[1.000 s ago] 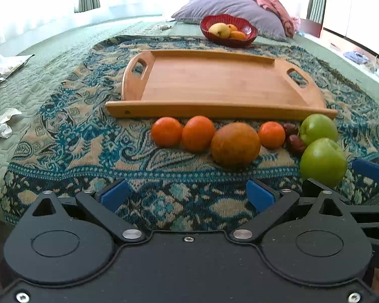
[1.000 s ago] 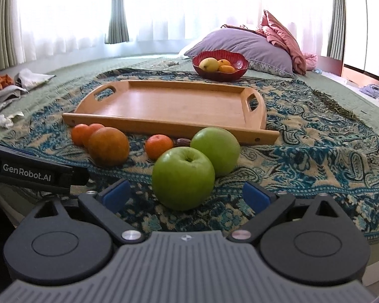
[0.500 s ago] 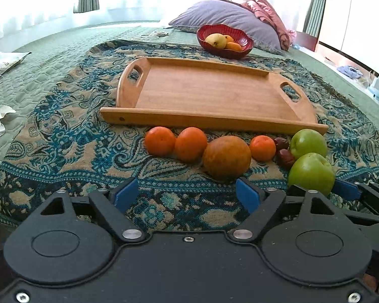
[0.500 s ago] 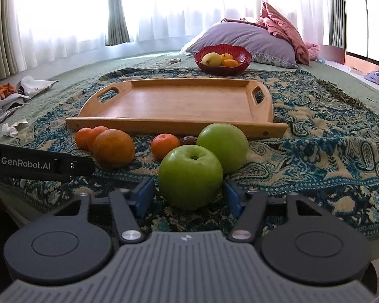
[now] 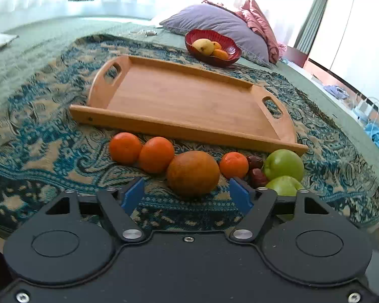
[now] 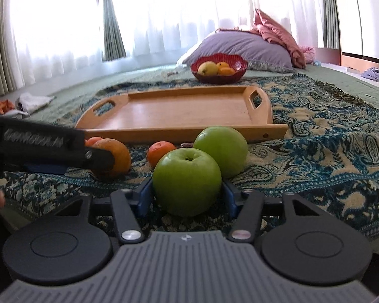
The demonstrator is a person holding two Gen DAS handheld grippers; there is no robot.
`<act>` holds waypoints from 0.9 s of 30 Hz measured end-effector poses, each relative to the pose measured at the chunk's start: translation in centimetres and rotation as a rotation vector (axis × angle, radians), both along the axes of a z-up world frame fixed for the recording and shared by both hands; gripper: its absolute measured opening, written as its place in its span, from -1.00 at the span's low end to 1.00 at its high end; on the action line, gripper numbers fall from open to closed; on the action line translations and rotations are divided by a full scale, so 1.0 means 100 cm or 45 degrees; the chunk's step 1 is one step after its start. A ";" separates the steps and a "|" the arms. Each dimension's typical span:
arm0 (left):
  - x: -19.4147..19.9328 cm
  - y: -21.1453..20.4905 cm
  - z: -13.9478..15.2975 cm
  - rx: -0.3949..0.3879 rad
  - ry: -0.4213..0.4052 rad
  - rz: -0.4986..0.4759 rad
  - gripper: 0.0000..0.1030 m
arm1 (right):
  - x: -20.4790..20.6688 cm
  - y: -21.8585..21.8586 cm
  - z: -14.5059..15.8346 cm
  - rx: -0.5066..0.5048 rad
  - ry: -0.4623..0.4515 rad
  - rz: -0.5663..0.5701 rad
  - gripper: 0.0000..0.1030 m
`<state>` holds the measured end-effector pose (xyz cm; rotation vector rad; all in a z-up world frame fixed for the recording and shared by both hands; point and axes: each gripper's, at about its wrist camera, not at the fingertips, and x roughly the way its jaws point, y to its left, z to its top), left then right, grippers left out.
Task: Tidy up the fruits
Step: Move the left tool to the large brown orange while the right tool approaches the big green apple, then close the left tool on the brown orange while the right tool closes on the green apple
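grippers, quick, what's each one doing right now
Left hand-held gripper: open, holding nothing, large orange fruit just ahead.
Right hand-held gripper: closed on the near green apple.

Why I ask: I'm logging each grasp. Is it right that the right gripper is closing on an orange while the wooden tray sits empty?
Not quite. The right gripper is closing on a green apple, not an orange, as the right wrist view shows. The wooden tray does sit empty.

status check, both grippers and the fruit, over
Right gripper shut on near green apple. Left gripper open, lined up on big orange. Tray bare, nothing blocking it.
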<state>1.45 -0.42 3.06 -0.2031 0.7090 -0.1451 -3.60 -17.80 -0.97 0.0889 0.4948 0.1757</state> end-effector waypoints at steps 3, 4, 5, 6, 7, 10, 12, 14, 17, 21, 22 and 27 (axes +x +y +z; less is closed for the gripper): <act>0.007 -0.002 -0.006 -0.012 0.029 0.000 0.14 | -0.004 -0.003 -0.003 0.023 -0.031 -0.003 0.16; 0.008 -0.002 -0.007 -0.011 0.032 0.001 0.11 | -0.004 -0.003 -0.003 0.024 -0.036 -0.004 0.16; 0.010 -0.003 -0.009 -0.008 0.035 0.000 0.09 | -0.004 -0.002 -0.004 0.018 -0.039 -0.004 0.16; 0.011 -0.004 -0.011 -0.004 0.038 0.000 0.07 | -0.004 -0.001 -0.003 0.009 -0.044 -0.001 0.16; 0.012 -0.005 -0.012 0.000 0.039 0.000 0.07 | -0.004 0.000 -0.004 -0.003 -0.050 0.002 0.16; 0.015 -0.007 -0.016 0.014 0.034 -0.005 0.05 | -0.003 0.002 -0.004 -0.024 -0.060 0.008 0.16; 0.016 -0.009 -0.017 0.022 0.029 -0.010 0.05 | -0.003 0.003 -0.005 -0.026 -0.064 0.010 0.16; 0.019 -0.012 -0.018 0.032 0.028 -0.016 0.05 | -0.003 0.004 -0.005 -0.034 -0.068 0.013 0.16; 0.021 -0.015 -0.020 0.045 0.022 -0.012 0.05 | -0.002 0.006 -0.006 -0.044 -0.070 0.017 0.16; 0.024 -0.019 -0.021 0.060 0.015 -0.016 0.05 | -0.001 0.006 -0.007 -0.042 -0.063 0.021 0.16; 0.024 -0.020 -0.021 0.065 0.010 -0.015 0.05 | 0.000 0.006 -0.008 -0.041 -0.061 0.021 0.16; 0.017 -0.026 -0.021 0.114 -0.052 0.006 -0.06 | 0.005 0.009 -0.010 -0.034 -0.064 0.032 0.16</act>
